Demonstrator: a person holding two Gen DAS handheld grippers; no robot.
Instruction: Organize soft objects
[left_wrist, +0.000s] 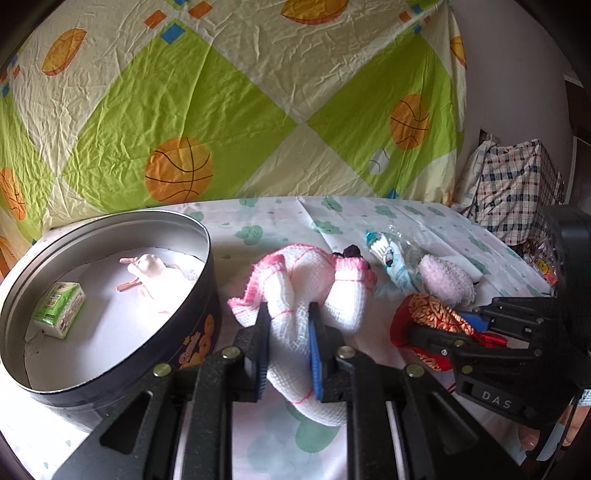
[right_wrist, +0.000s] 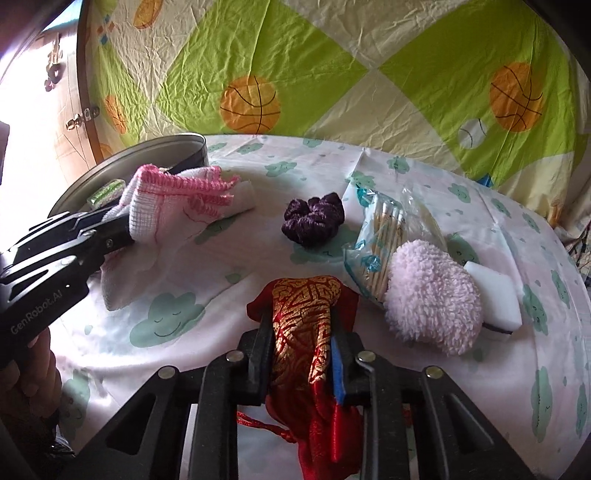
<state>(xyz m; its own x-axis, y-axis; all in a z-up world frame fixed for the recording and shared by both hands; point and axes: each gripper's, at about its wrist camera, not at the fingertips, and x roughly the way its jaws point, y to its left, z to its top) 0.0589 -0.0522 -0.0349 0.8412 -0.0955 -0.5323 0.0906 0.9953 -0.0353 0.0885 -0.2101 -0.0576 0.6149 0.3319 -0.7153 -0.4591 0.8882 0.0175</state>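
Observation:
My left gripper (left_wrist: 289, 325) is shut on a white cloth with pink edging (left_wrist: 317, 280), which drapes over the table just right of the round tin (left_wrist: 110, 362). The same cloth (right_wrist: 173, 210) and left gripper (right_wrist: 122, 230) show at the left of the right wrist view. My right gripper (right_wrist: 301, 332) is shut on a red and gold brocade pouch (right_wrist: 303, 325) resting on the tablecloth; the pouch (left_wrist: 432, 314) and right gripper (left_wrist: 443, 332) also appear at the right of the left wrist view. A purple scrunchie (right_wrist: 314, 218) and a fluffy pink puff (right_wrist: 432, 299) lie nearby.
The tin holds a green tissue pack (left_wrist: 59, 308) and a pale pink soft toy (left_wrist: 151, 273). A bag of cotton swabs (right_wrist: 380, 240) and a white sponge block (right_wrist: 495, 295) lie beside the puff. A basketball-print sheet (left_wrist: 258, 103) hangs behind the table. A hand (right_wrist: 33, 369) holds the left gripper.

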